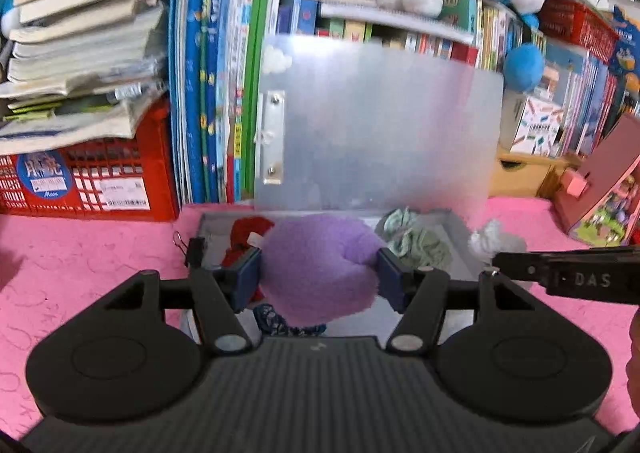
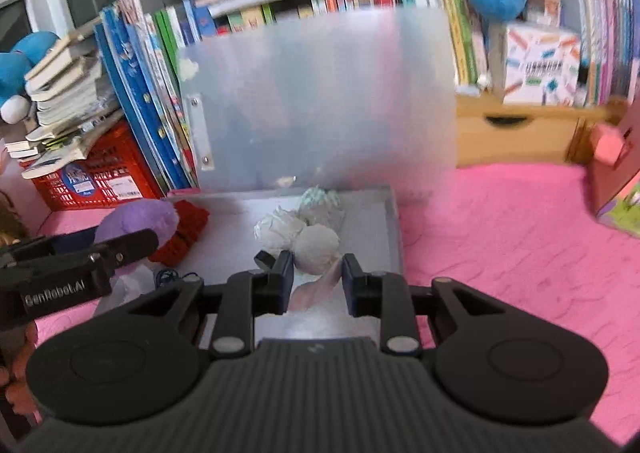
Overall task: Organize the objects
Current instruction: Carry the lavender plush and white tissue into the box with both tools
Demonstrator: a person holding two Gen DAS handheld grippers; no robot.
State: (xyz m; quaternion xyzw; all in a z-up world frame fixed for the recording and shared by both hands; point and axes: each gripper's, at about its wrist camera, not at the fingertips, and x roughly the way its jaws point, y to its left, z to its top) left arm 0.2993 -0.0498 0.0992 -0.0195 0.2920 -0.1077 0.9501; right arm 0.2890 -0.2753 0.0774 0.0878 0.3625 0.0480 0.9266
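My left gripper (image 1: pixel 320 277) is shut on a fuzzy purple ball (image 1: pixel 316 265), which hangs over the open translucent box (image 1: pixel 460 237). In the box lie a red knit piece (image 1: pixel 248 233), a green-and-white rolled sock (image 1: pixel 416 241) and a dark blue patterned piece (image 1: pixel 276 323). My right gripper (image 2: pixel 316 281) is shut on a white rolled sock (image 2: pixel 316 249) with a pinkish tail, low over the box floor (image 2: pixel 232 225). Beside it lie another white roll (image 2: pixel 276 231) and the green-white one (image 2: pixel 322 205). The left gripper's fingers (image 2: pixel 120 249) and the purple ball (image 2: pixel 140 219) show at the left of the right wrist view.
The box lid (image 1: pixel 380 125) stands upright against a row of books (image 1: pixel 208 93). A red crate (image 1: pixel 92 177) under stacked books is at the left, a wooden drawer unit (image 2: pixel 516 133) and a pink toy box (image 1: pixel 600 189) at the right. Pink bedding (image 2: pixel 500 253) surrounds the box.
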